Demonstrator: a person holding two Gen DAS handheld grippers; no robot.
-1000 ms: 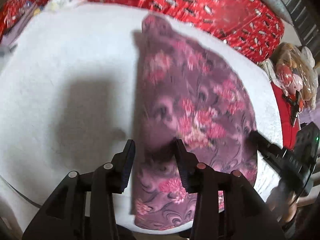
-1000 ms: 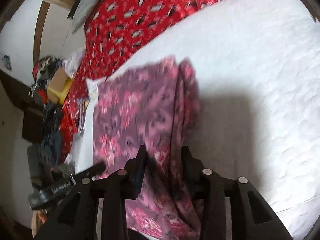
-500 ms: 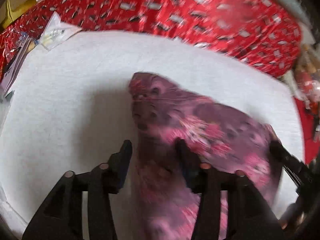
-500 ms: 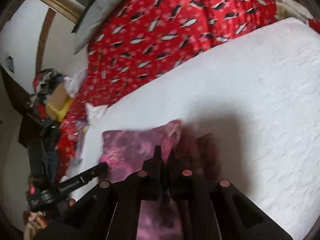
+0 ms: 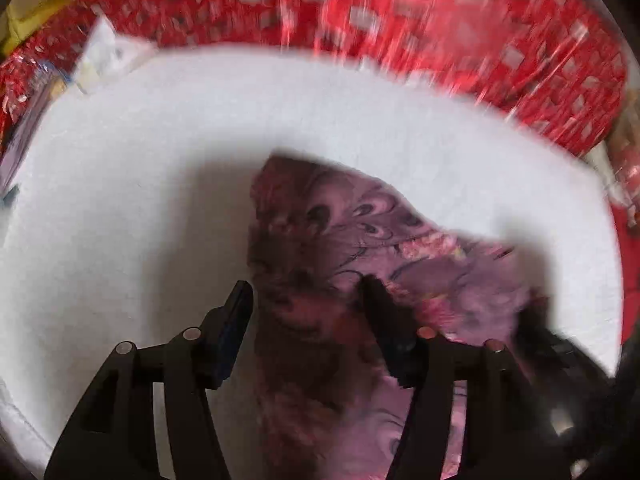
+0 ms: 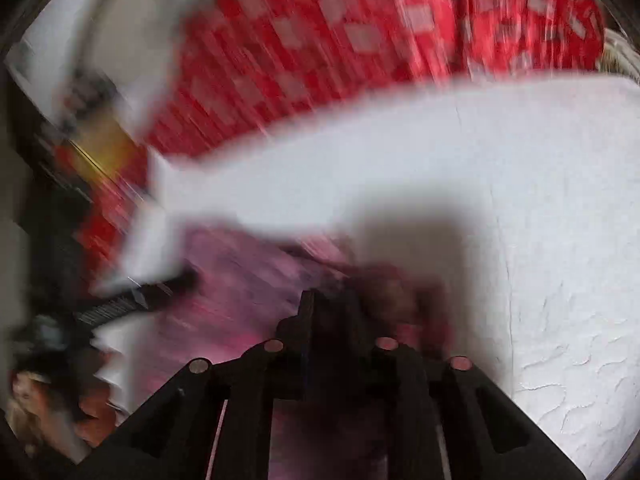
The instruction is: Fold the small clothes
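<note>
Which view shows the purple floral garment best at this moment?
The left wrist view. There the purple floral garment lies fairly sharp on the white surface, its pattern and far edge readable. In the right wrist view it is a motion-blurred pink smear, partly hidden behind the right gripper.

No readable text in either view.
Motion blur throughout; left gripper (image 6: 136,300), left of frame in the right wrist view, possibly carries lettering, illegible.

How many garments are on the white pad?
1: the purple floral garment lies on the white pad, between the left gripper fingers; anything beneath stays hidden.
</note>
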